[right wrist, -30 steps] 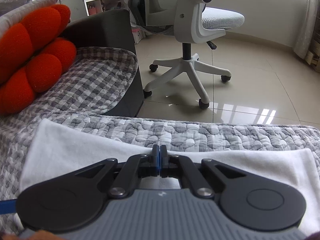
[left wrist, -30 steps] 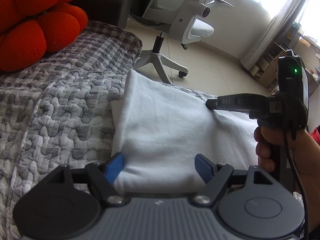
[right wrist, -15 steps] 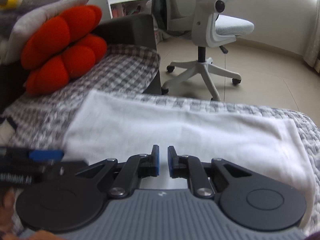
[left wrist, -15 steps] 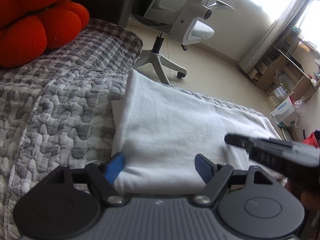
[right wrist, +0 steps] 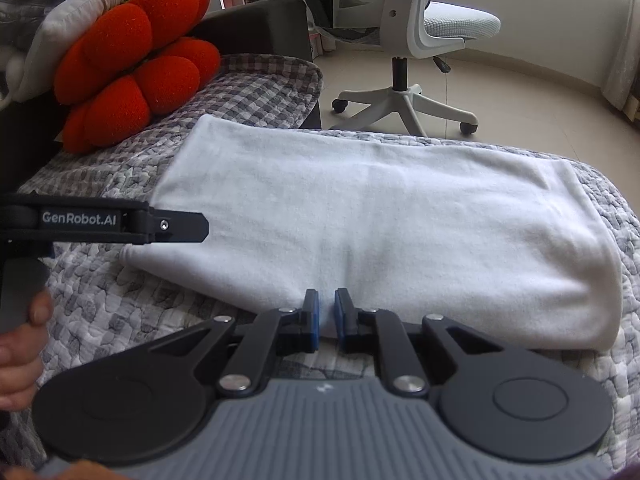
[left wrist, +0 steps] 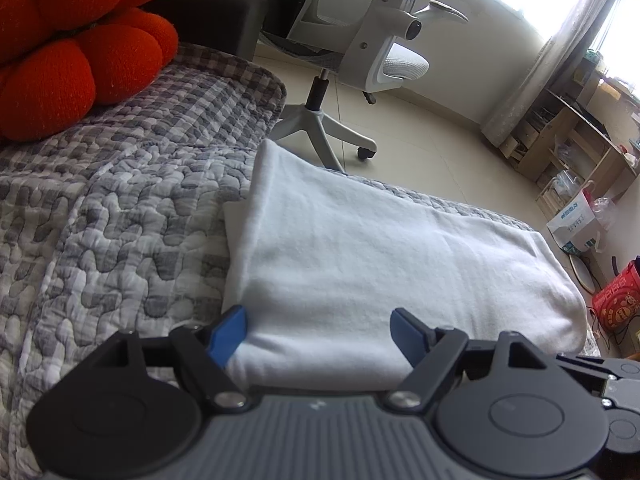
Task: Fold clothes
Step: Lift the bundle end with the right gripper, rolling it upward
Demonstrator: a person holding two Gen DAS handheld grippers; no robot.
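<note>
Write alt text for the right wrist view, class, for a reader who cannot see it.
A folded white cloth lies flat on a grey quilted bedspread, with the right tool at its near edge, blue pads slightly apart and gripping nothing. The left tool, held by a hand, reaches in from the left; an orange flower-shaped cushion and a white office chair sit behind.

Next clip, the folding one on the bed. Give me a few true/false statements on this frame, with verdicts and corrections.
1. The white cloth lies folded on the grey quilt. True.
2. The left gripper is shut. False: its jaws stand wide apart at the cloth's near edge.
3. The right gripper grips the orange cushion. False: its jaws are slightly parted at the cloth's near edge, far from the cushion.
4. A white office chair stands on the floor beyond the bed. True.
</note>
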